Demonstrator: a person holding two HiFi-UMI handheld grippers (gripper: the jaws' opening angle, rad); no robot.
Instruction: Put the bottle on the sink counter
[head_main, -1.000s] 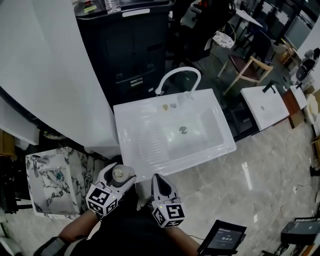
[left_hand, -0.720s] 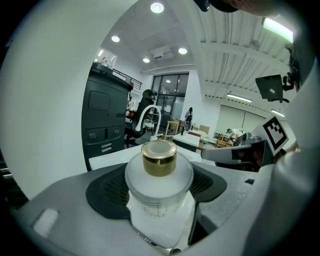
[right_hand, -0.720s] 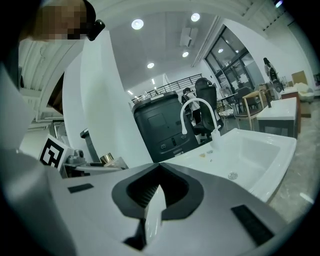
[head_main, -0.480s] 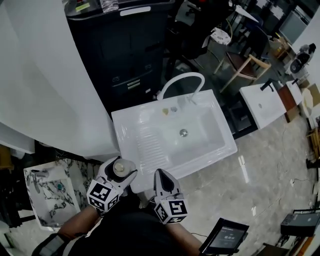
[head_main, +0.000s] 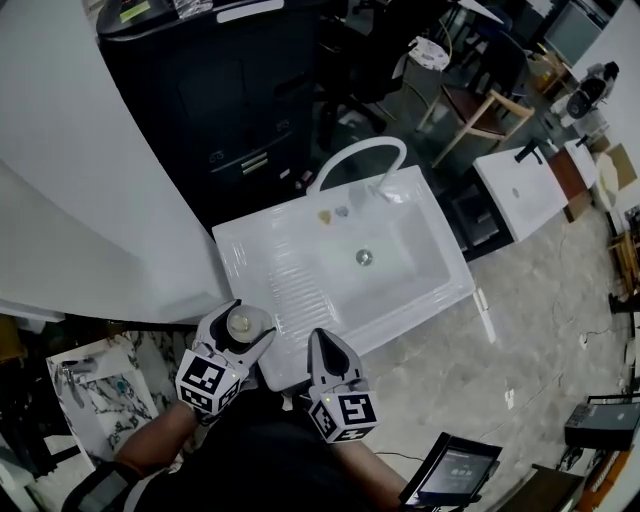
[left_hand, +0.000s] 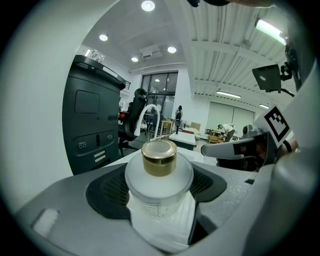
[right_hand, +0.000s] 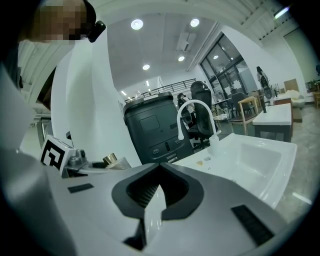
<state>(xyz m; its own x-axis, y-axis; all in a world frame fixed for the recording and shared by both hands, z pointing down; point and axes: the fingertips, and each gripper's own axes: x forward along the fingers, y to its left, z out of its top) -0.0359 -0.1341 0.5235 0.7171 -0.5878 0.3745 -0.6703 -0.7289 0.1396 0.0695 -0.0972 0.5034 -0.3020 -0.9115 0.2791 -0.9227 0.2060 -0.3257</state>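
While in left gripper, bottle near sink.

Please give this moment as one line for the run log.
left gripper: shut on bottle, upright | right gripper: jaws together, empty | sink: bottle at its near left corner, not yet released

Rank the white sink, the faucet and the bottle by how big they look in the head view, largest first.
1. white sink
2. faucet
3. bottle, smallest although nearest the camera; only its top shows.
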